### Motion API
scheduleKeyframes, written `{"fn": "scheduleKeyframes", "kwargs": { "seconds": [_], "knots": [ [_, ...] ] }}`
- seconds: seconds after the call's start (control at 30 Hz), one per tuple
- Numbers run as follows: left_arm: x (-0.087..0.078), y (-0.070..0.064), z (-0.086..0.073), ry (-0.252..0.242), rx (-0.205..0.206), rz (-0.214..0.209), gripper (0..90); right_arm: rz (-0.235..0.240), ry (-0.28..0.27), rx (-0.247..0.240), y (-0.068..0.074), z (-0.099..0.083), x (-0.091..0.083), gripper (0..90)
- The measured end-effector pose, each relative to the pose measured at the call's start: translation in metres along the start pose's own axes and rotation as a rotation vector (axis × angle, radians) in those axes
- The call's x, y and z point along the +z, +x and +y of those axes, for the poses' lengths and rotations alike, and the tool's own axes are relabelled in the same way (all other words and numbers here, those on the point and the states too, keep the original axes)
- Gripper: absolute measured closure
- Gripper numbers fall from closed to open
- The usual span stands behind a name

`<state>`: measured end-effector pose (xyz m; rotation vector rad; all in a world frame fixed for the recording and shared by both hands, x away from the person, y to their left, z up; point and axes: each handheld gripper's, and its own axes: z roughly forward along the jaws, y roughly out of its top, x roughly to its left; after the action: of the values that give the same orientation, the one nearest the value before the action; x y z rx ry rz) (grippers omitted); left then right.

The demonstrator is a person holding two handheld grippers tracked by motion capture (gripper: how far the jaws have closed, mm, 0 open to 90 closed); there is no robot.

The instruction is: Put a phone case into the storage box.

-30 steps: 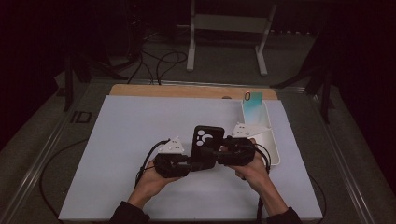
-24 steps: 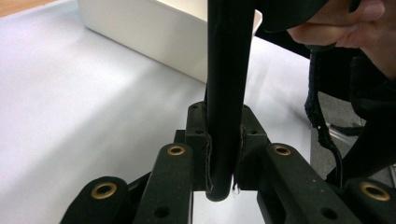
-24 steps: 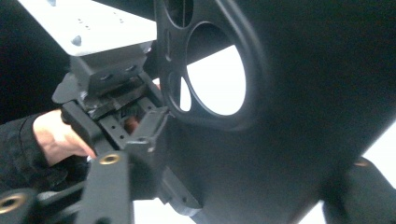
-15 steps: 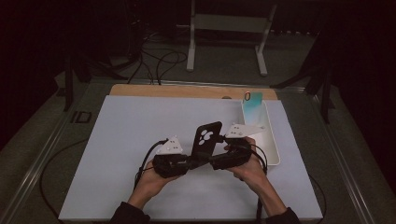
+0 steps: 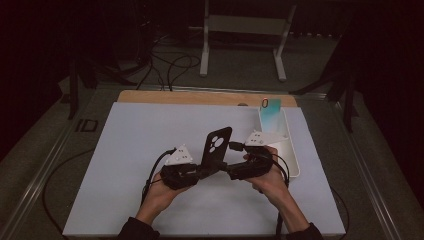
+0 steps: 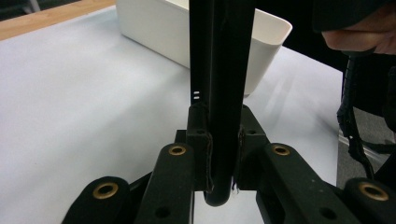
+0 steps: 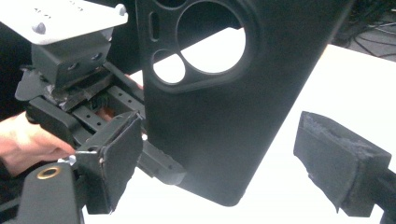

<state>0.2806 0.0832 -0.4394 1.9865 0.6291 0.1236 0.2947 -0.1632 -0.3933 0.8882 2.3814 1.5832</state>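
Left gripper view shows the left gripper [image 6: 219,140] clamping the phone case [image 6: 222,70], top cut off; right gripper [image 7: 233,163] seemingly apart.

Phone case [image 5: 215,146] stands between both grippers, bin [image 5: 291,150] right.

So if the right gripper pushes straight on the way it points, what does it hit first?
The phone case. It stands between the open jaws of the right gripper, clamped at its lower edge by the left gripper. How deep it sits in the gap is unclear, but the palm would likely meet it first.
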Motion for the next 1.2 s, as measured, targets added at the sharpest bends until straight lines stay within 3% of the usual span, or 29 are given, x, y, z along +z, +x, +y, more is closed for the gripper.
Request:
{"fn": "scheduleKeyframes", "kwargs": {
  "seconds": [0.13, 0.5, 0.6, 0.87, 1.2],
  "knots": [
    [-0.001, 0.001, -0.001, -0.009, -0.009, 0.023, 80.5, -0.042, 0.004, 0.013, 0.001, 0.003, -0.002, 16.0],
    [-0.001, 0.001, -0.001, -0.009, -0.011, 0.048, 80.5, -0.093, -0.023, 0.034, 0.006, 0.012, -0.005, 16.0],
    [0.0, 0.0, -0.002, -0.005, -0.007, 0.051, 80.5, -0.15, -0.017, 0.032, 0.009, 0.016, -0.003, 16.1],
    [0.002, -0.001, -0.003, 0.003, -0.004, 0.045, 80.5, -0.14, -0.047, 0.045, 0.015, 0.023, 0.001, 15.4],
    [0.003, -0.003, -0.003, -0.006, -0.009, 0.04, 80.6, -0.142, -0.101, 0.116, 0.013, 0.03, 0.006, 12.9]
  ]
}}
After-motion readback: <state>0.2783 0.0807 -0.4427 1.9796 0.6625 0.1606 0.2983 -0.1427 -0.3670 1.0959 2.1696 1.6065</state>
